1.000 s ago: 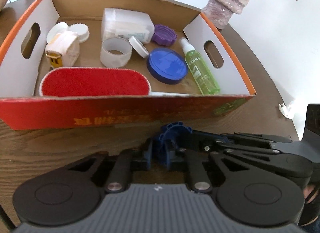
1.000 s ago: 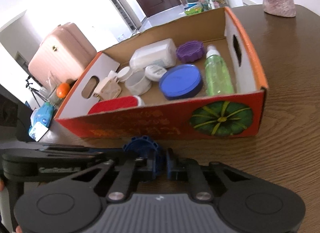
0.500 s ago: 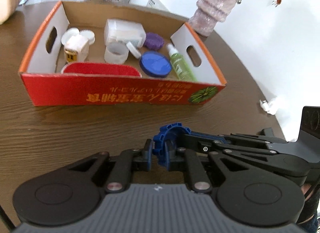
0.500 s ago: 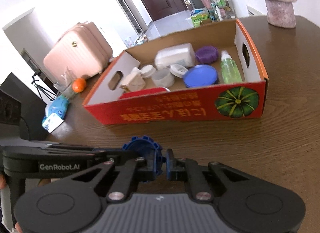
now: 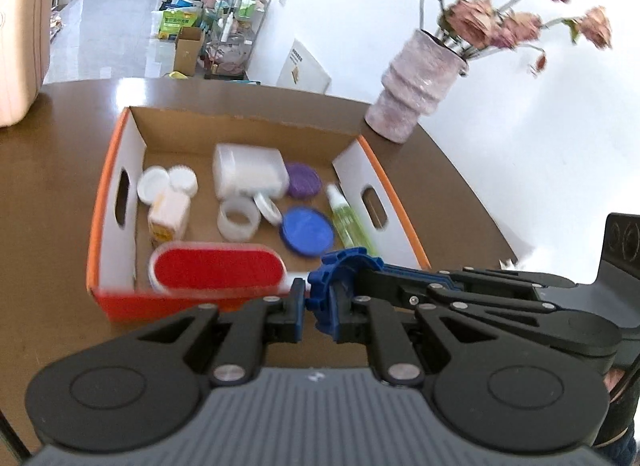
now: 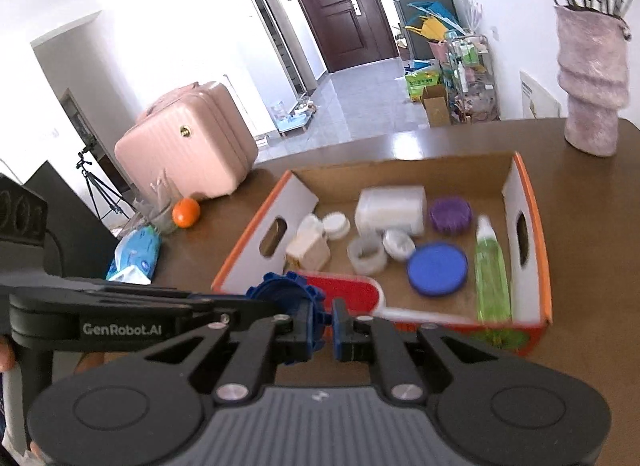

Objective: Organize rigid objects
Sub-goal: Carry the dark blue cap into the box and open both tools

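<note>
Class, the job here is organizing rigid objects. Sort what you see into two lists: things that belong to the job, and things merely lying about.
Belongs to the job:
cardboard box
red brush
blue lid
purple lid
green spray bottle
white container

Just lying about:
vase of flowers
orange
pink suitcase
tissue pack

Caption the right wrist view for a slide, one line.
Shut, empty right gripper above cardboard box of bottles and lids on a wooden table.
</note>
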